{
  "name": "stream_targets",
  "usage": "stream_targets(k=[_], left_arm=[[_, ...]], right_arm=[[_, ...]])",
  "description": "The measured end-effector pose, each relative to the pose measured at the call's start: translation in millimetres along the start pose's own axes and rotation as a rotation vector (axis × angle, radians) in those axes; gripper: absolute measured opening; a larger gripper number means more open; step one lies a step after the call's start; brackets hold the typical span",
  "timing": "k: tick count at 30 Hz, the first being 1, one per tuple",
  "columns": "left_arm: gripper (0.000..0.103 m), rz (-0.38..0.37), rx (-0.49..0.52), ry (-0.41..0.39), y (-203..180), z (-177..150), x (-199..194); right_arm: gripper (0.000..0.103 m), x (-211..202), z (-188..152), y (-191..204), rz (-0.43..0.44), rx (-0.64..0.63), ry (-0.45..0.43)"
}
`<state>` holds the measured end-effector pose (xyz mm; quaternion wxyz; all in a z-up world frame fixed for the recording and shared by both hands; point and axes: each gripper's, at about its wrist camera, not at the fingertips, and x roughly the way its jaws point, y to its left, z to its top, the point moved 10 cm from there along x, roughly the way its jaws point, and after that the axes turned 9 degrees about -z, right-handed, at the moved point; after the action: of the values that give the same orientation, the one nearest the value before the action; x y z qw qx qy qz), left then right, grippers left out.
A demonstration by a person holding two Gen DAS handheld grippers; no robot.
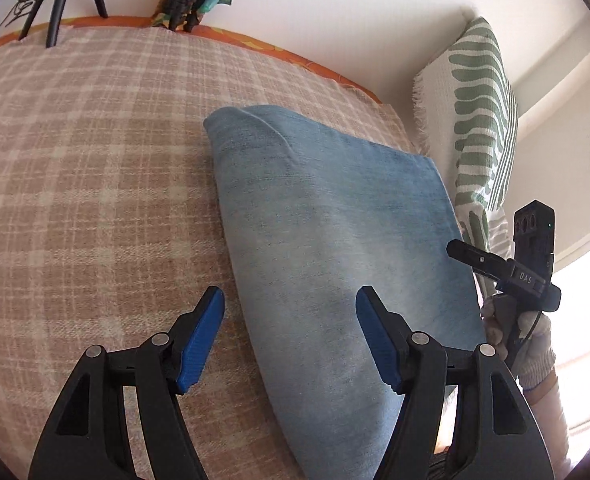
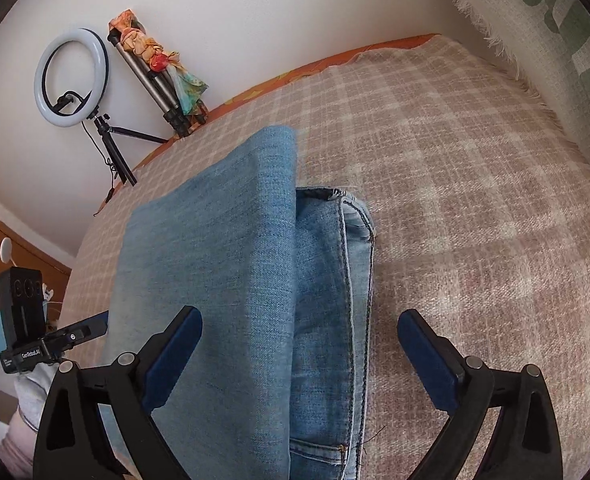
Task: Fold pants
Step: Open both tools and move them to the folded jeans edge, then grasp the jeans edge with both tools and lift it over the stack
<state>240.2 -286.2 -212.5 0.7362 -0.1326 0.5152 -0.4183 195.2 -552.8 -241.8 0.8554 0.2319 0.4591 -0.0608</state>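
Note:
Light-blue jeans (image 1: 335, 220) lie folded into a thick rectangle on a beige plaid blanket (image 1: 75, 160). In the right wrist view the jeans (image 2: 235, 260) show a smooth top fold, with a stitched seam and hem (image 2: 351, 264) exposed along its right side. My left gripper (image 1: 290, 294) is open above the near left edge of the fold, nothing pressed between its blue pads. My right gripper (image 2: 301, 314) stands wide open, straddling the fold and seam without gripping. Each gripper appears in the other's view, the right one (image 1: 507, 272) beside the jeans' right edge, held by a gloved hand.
A green-and-white patterned cushion (image 1: 483, 120) leans against the wall at the bed's far right corner. A ring light on a tripod (image 2: 71, 76) and a folded tripod draped in colourful cloth (image 2: 159, 80) stand by the wall beyond the bed's orange edge (image 2: 255, 88).

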Motion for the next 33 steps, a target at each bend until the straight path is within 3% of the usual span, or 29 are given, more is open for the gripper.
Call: stream_targets(k=[6, 11, 13, 15, 16, 18, 20, 24, 27, 33], left_arm=[[0.068, -0.029, -0.026, 0.017, 2, -2, 9], [0.068, -0.063, -0.047, 0.005, 5, 4, 12], [0.068, -0.073, -0.054, -0.004, 5, 7, 13], [0.067, -0.074, -0.040, -0.005, 3, 8, 15], [0.067, -0.074, -0.033, -0.007, 2, 8, 16], [0.066, -0.082, -0.026, -0.009, -2, 10, 20], [0.065, -0.086, -0.022, -0.016, -3, 13, 22], [0.042, -0.072, -0.006, -0.008, -5, 14, 27], [0.031, -0.052, 0.026, -0.011, -9, 15, 29], [0.022, -0.032, 0.079, -0.043, -19, 21, 22]], right_arm=[[0.100, 6, -3, 4, 0.087, 0.003, 0.003], [0.093, 7, -3, 11, 0.138, -0.012, -0.012], [0.078, 9, -4, 18, 0.182, -0.013, 0.001], [0.076, 10, -3, 20, 0.193, -0.008, -0.005], [0.067, 10, -3, 22, 0.196, -0.011, -0.004], [0.061, 12, -3, 23, 0.201, 0.010, 0.003], [0.049, 13, -4, 25, 0.211, 0.025, 0.007], [0.034, 7, -4, 31, 0.173, 0.012, -0.012], [0.027, 1, -3, 35, 0.145, 0.002, -0.029], [0.023, -7, -1, 42, 0.088, -0.027, -0.059]])
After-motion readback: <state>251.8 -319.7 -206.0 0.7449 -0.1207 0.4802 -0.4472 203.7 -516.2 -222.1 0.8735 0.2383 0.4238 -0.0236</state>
